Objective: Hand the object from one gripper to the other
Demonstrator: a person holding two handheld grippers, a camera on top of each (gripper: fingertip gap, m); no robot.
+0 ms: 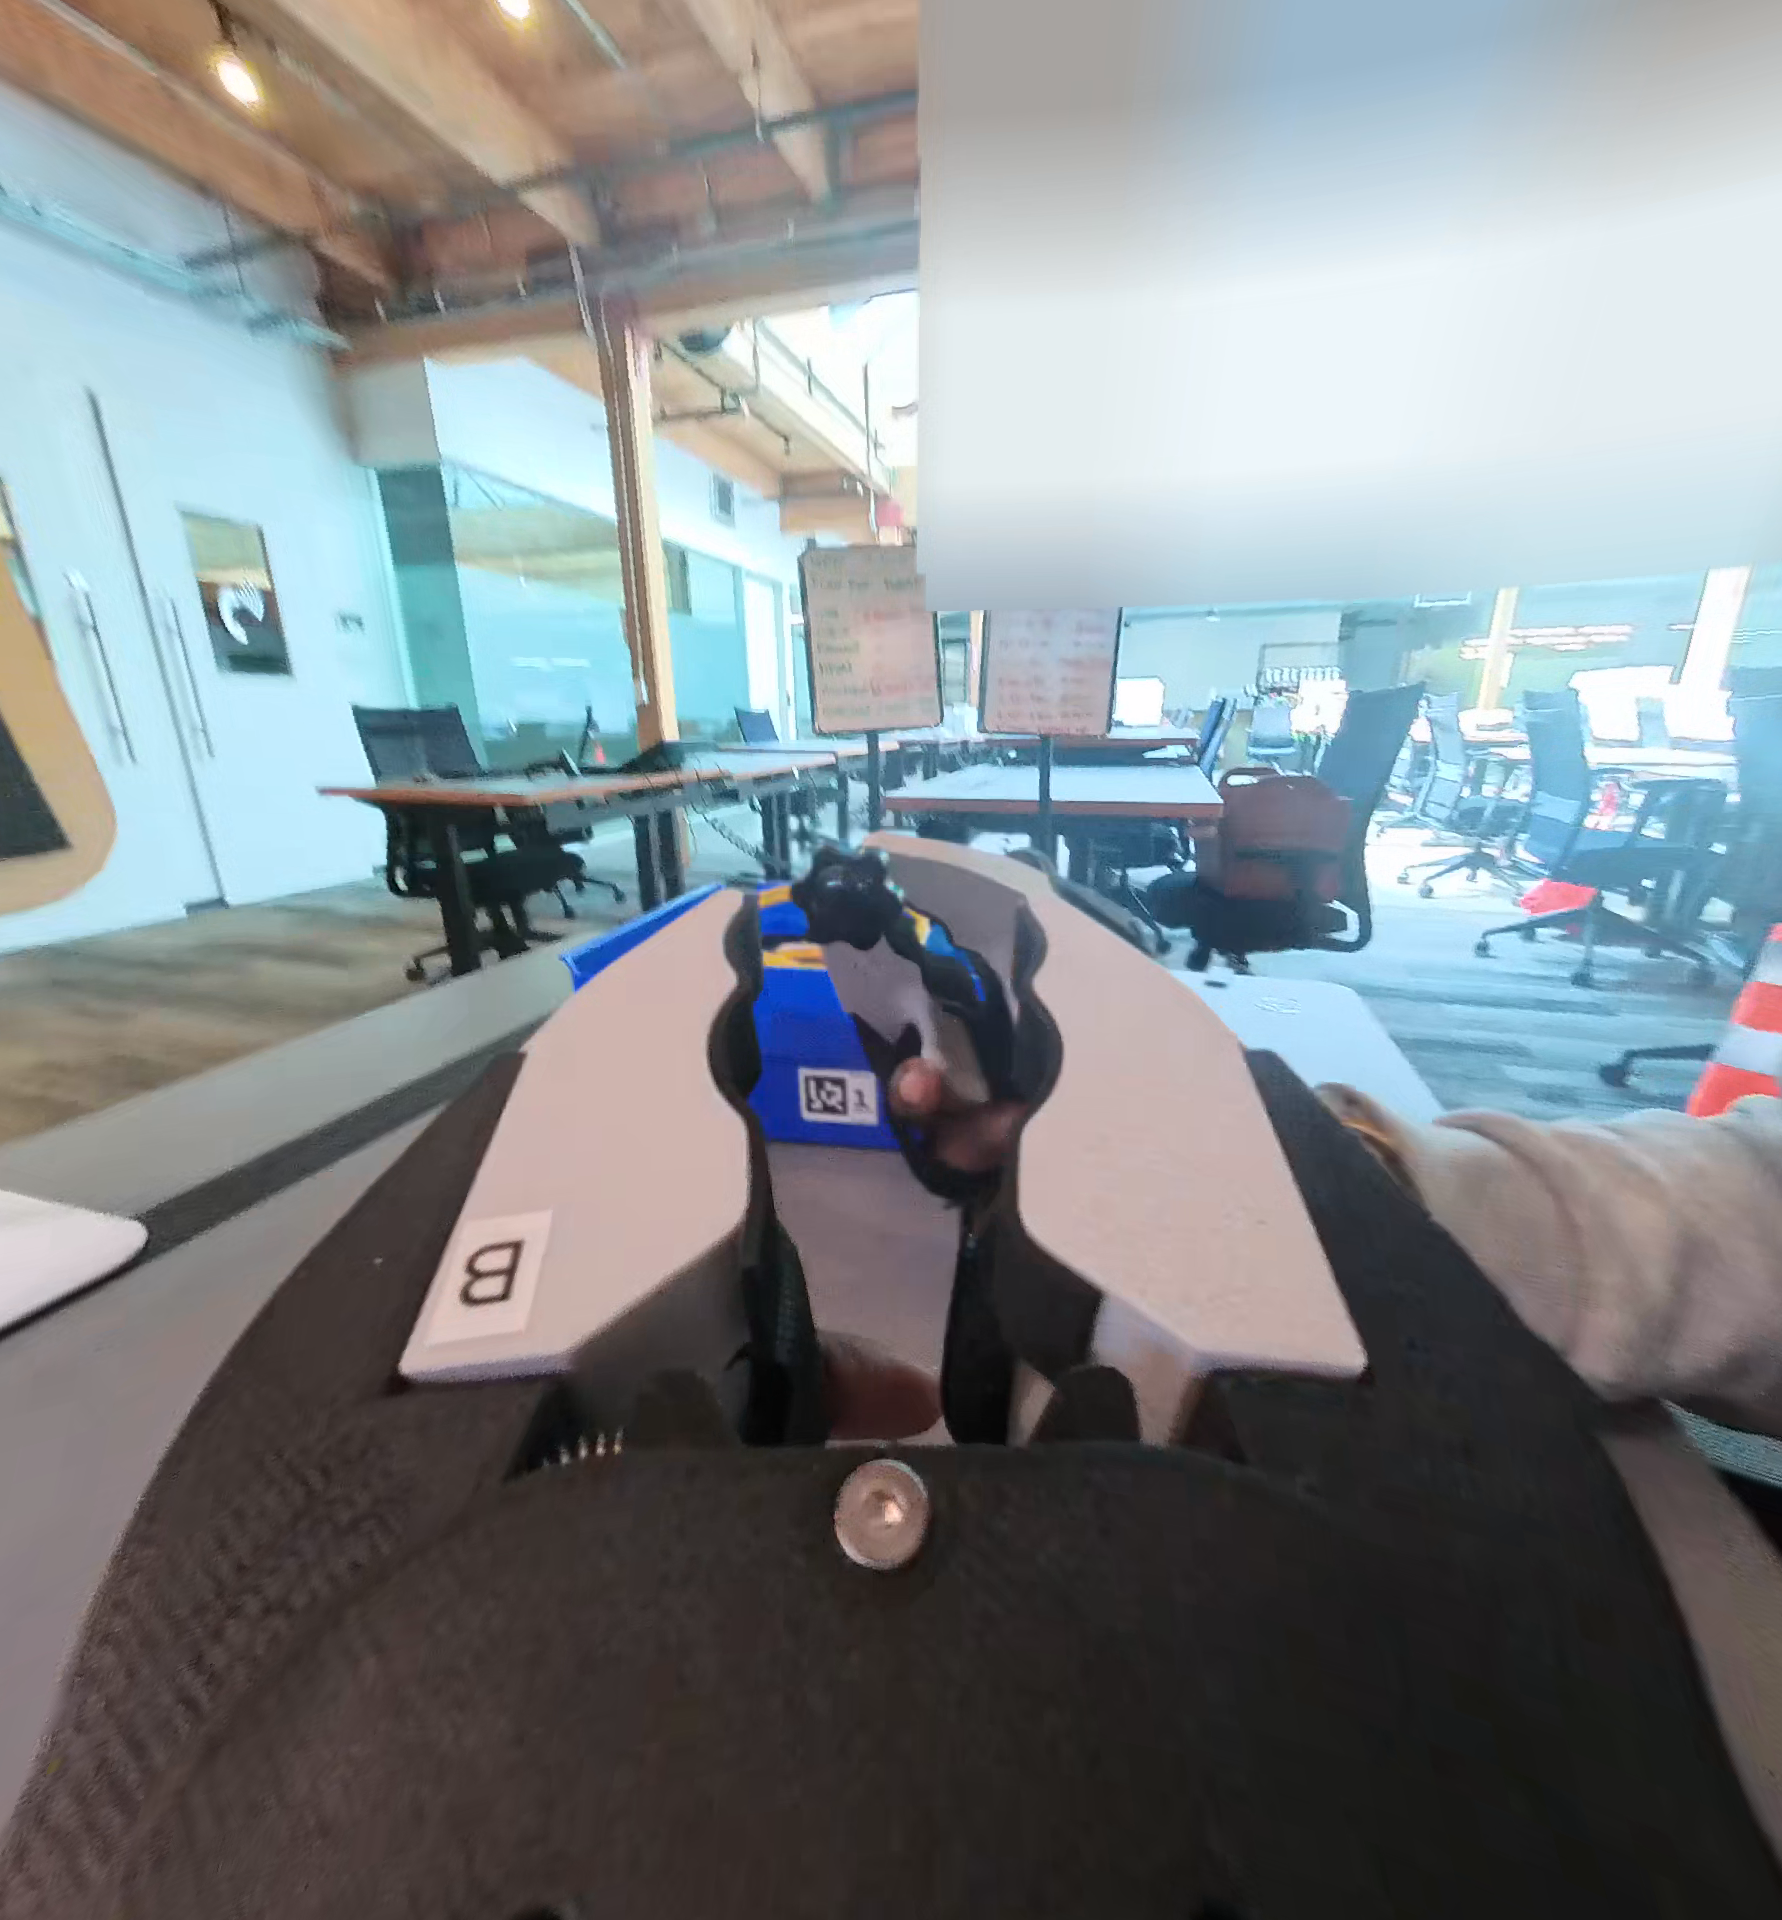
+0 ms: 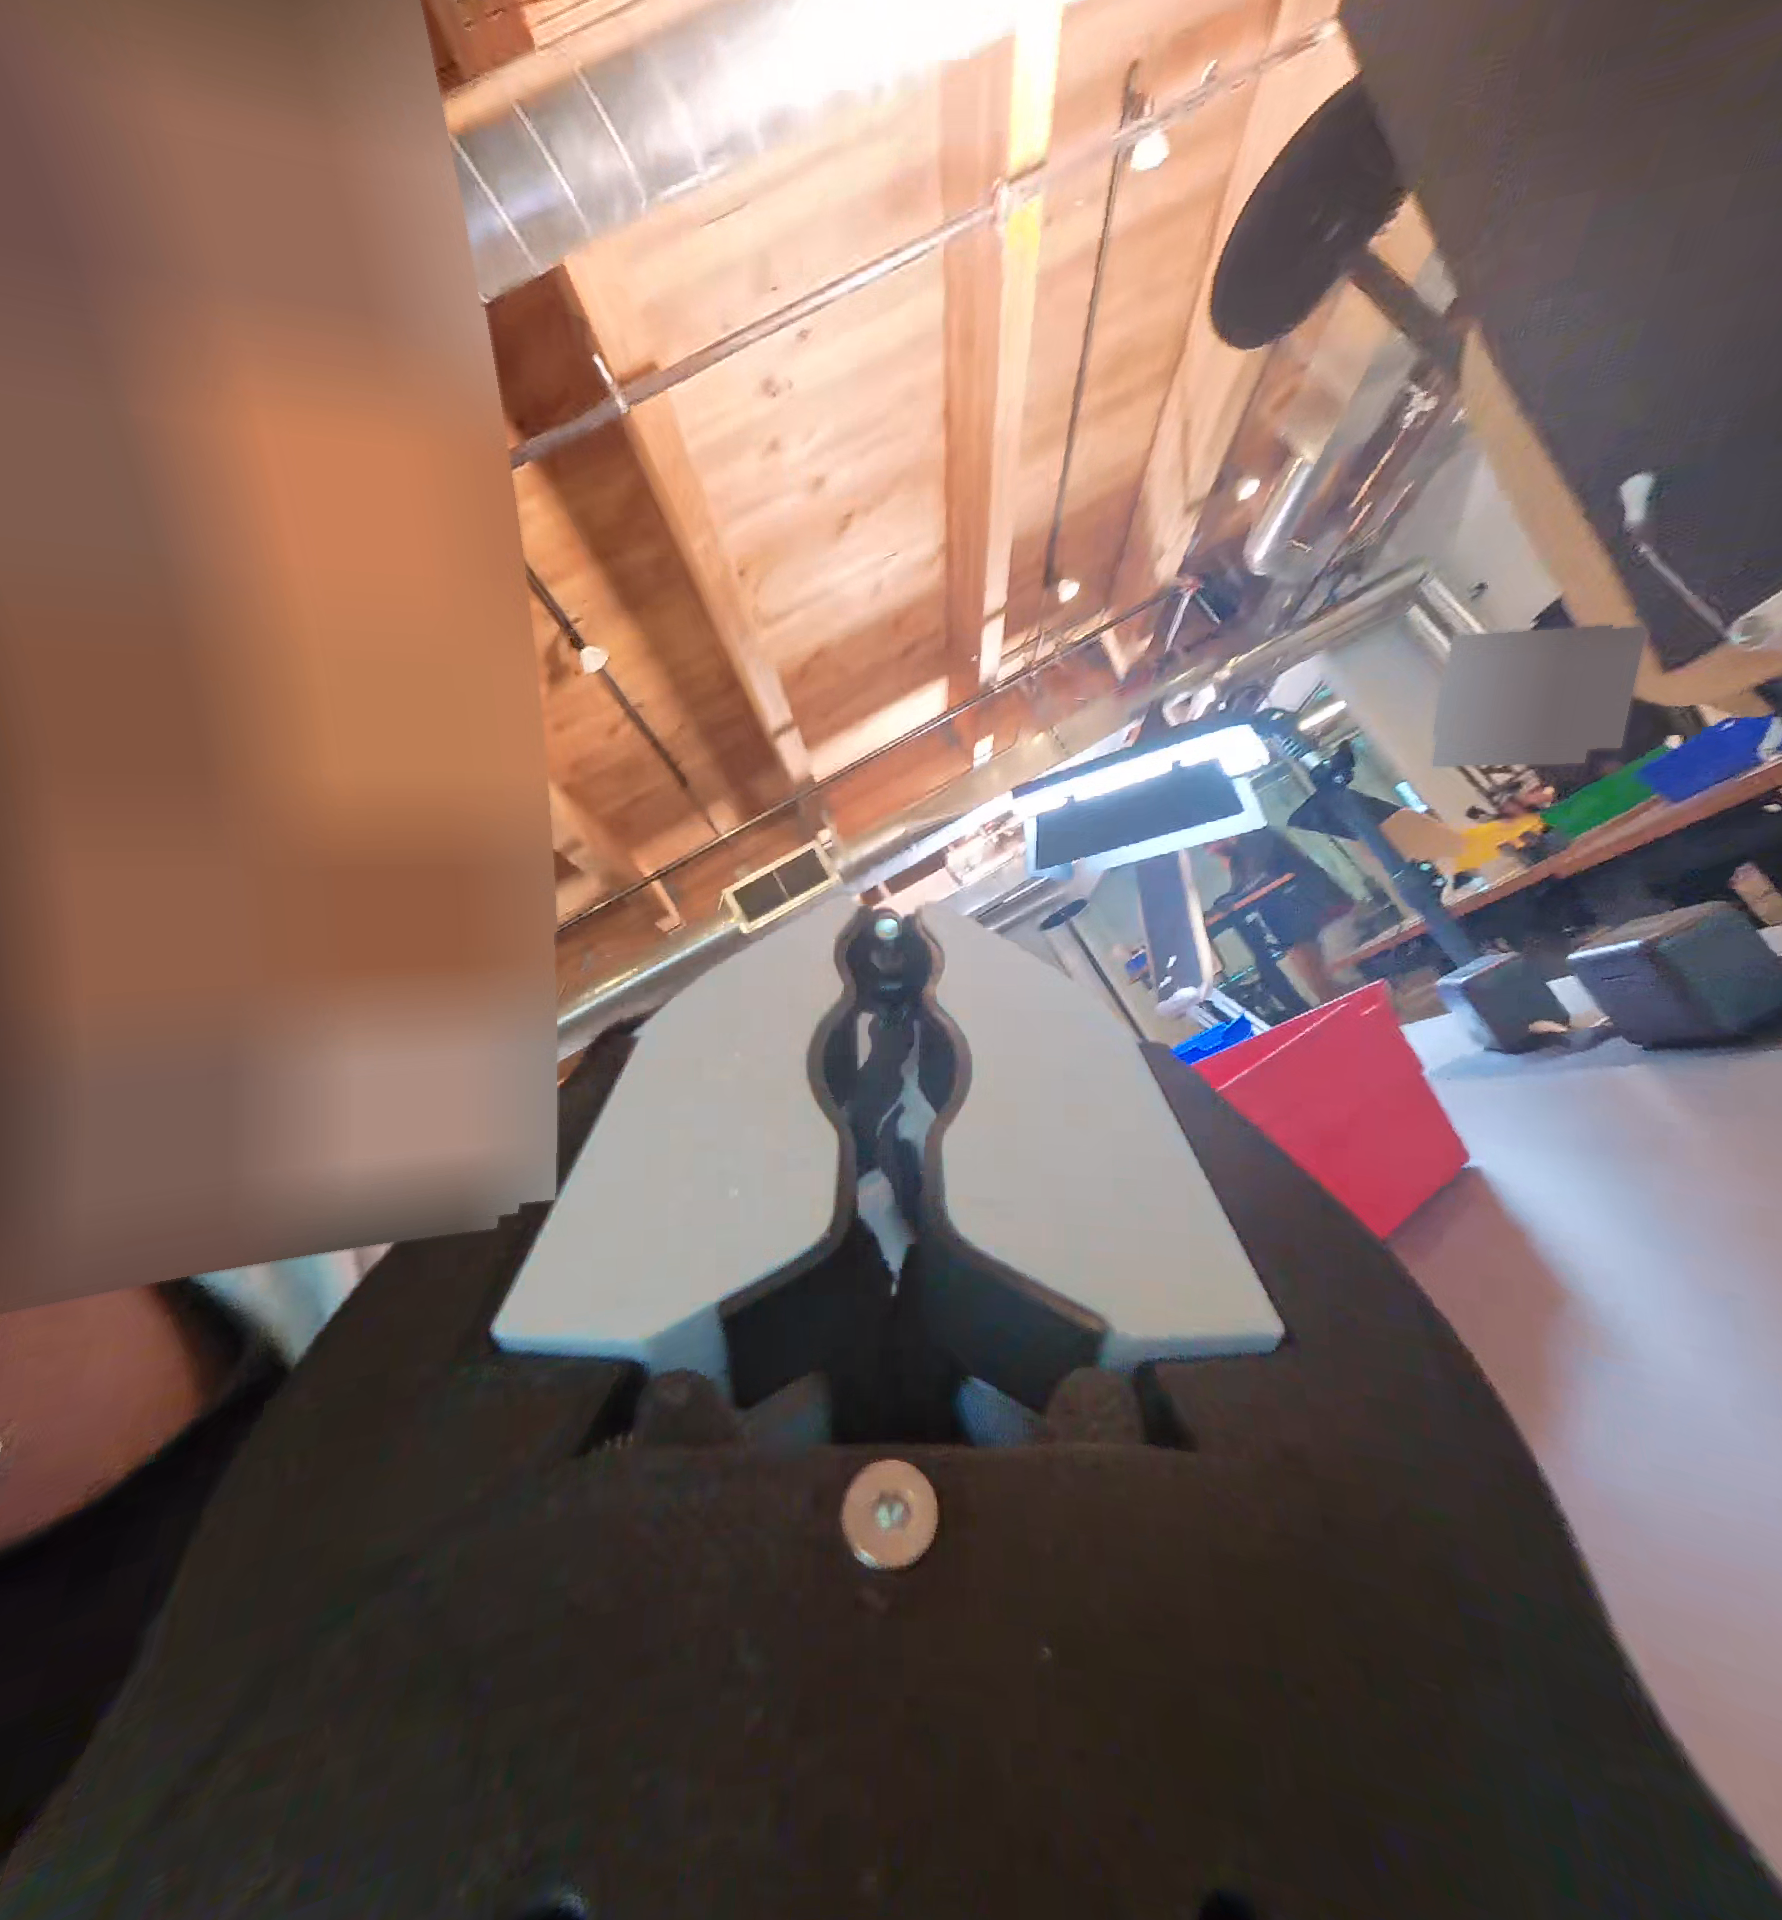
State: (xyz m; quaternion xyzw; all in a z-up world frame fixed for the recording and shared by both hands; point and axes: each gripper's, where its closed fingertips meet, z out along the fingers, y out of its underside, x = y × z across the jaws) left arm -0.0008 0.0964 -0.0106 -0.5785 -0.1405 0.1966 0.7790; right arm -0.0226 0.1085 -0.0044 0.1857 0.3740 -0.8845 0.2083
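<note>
1. Clearly, your left gripper point(image 1: 871, 914) and right gripper point(image 2: 882, 961) both clench one small black object point(image 1: 845, 891).
2. You hold both raised above the grey table point(image 2: 1645, 1299), so neither can drop it mid-exchange.

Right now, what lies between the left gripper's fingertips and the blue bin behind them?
The left wrist view shows the black object at the tips of the left gripper, then a gray finger of the other gripper, before the blue bin.
</note>
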